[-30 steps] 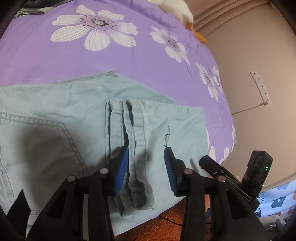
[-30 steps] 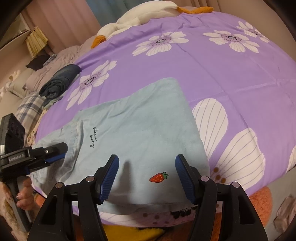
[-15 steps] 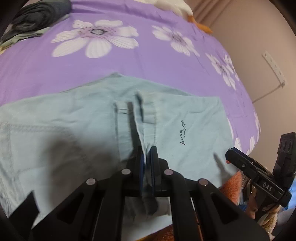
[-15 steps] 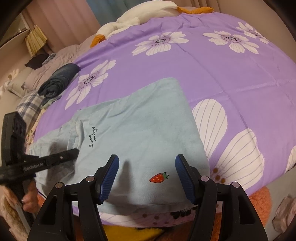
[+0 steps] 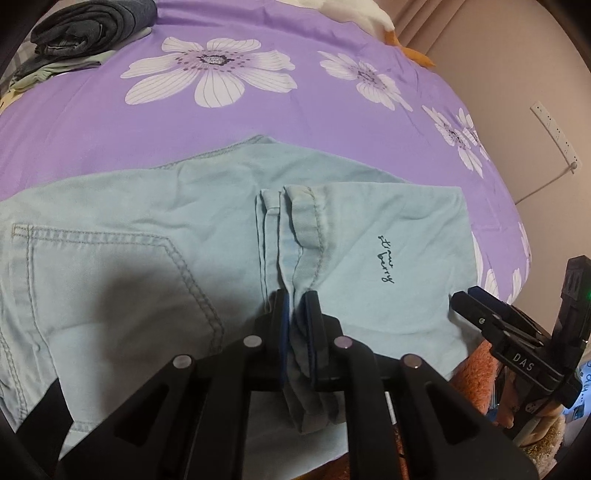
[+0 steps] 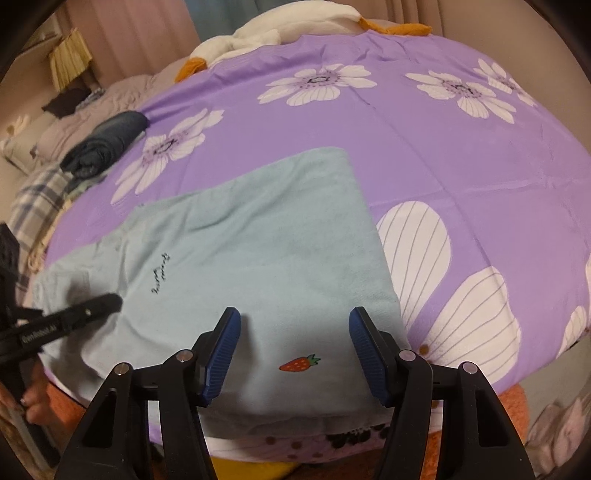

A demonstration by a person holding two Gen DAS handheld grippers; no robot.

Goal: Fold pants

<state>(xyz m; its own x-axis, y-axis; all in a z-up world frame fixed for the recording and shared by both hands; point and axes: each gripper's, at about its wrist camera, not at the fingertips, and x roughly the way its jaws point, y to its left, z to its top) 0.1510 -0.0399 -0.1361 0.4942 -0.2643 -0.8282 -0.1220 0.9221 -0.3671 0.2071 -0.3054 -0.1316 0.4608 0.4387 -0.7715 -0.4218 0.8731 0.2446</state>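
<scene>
Pale blue pants (image 5: 155, 236) lie folded over on the purple flowered bedspread (image 5: 110, 122); the leg hems (image 5: 295, 218) rest on top near a back pocket (image 5: 110, 280). My left gripper (image 5: 297, 314) is shut on the leg hems at the near edge. In the right wrist view the pants (image 6: 258, 236) show a small strawberry patch (image 6: 299, 363) and dark script. My right gripper (image 6: 293, 350) is open, jaws wide apart, just above the folded edge near the strawberry. It also shows in the left wrist view (image 5: 476, 302).
A rolled dark garment (image 6: 107, 142) sits at the bed's far left, on plaid and green clothes. A white and orange plush (image 6: 295, 26) lies at the far end. An orange rug (image 5: 476, 365) is below the near bed edge. A wall with a power strip (image 5: 554, 133) stands at the right.
My left gripper went from open around the leg hems to shut on them, and has pulled them slightly. The right gripper has stayed open in place.
</scene>
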